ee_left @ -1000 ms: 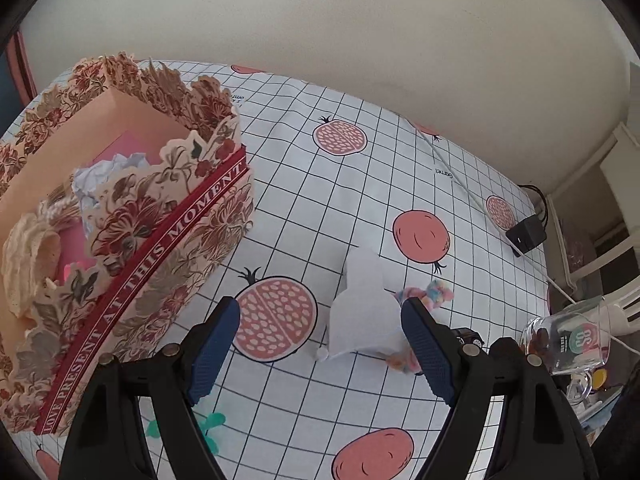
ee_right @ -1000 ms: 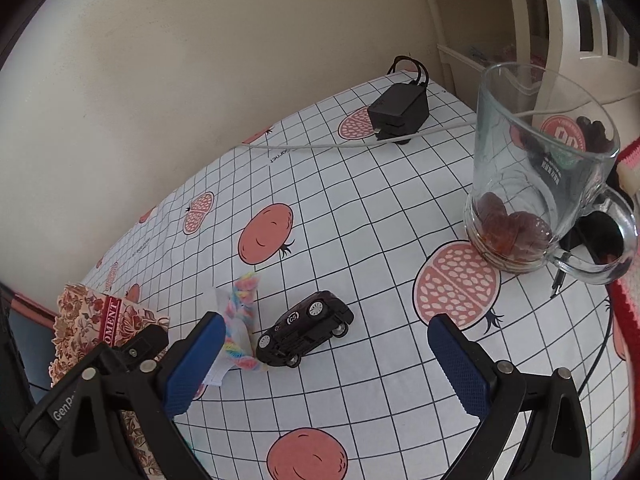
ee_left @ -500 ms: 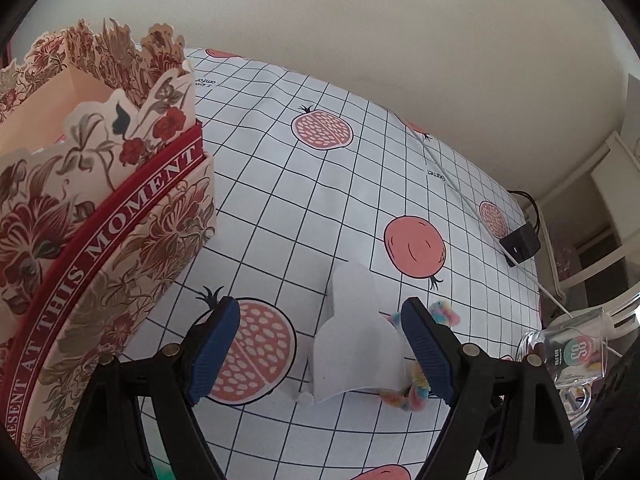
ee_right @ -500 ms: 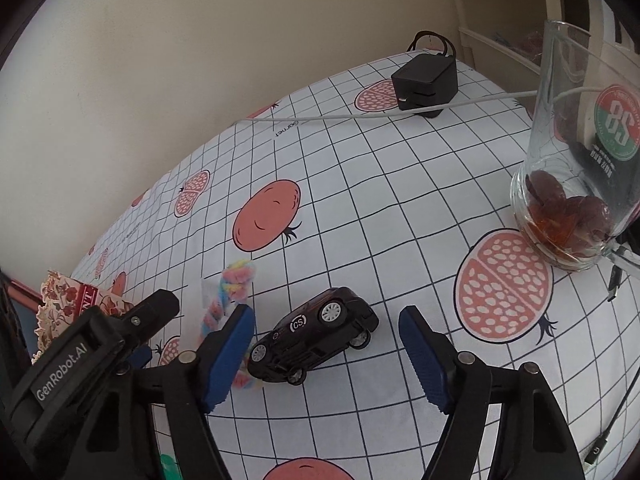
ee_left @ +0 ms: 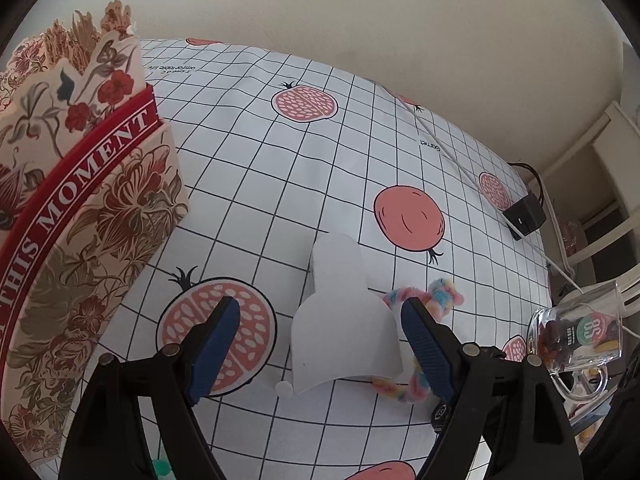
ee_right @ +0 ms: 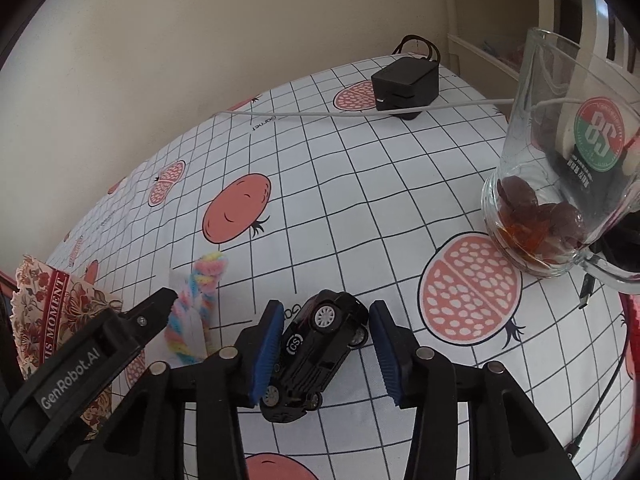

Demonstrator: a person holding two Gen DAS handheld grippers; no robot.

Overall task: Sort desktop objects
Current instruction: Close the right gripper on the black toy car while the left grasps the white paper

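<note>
Sorting judged partly done: floral box [ee_left: 80, 216] at left worktop [ee_left: 280, 168] edge, contents hidden. Left tool [ee_left: 320, 344] held apart around white card [ee_left: 340, 332], pads not touching. Right tool [ee_right: 326, 354] closing around black toy car [ee_right: 316, 352]; left pad touching, right pad apart. Pastel fuzzy rope [ee_right: 200, 300] partly covered by card. Glass mug [ee_right: 560, 184] cut off.

- The black toy car [ee_right: 316, 352] with white wheels and a round "CS" mark is tipped onto its side on the checked cloth.
- The white cut-out card [ee_left: 344, 320] stands curved and upright on the cloth.
- The pastel rainbow fuzzy twist [ee_left: 424, 304] lies just behind and beside the card, touching it.
- The flowered box [ee_left: 92, 216] with the red "MOMENT" band stands at the left.
</note>
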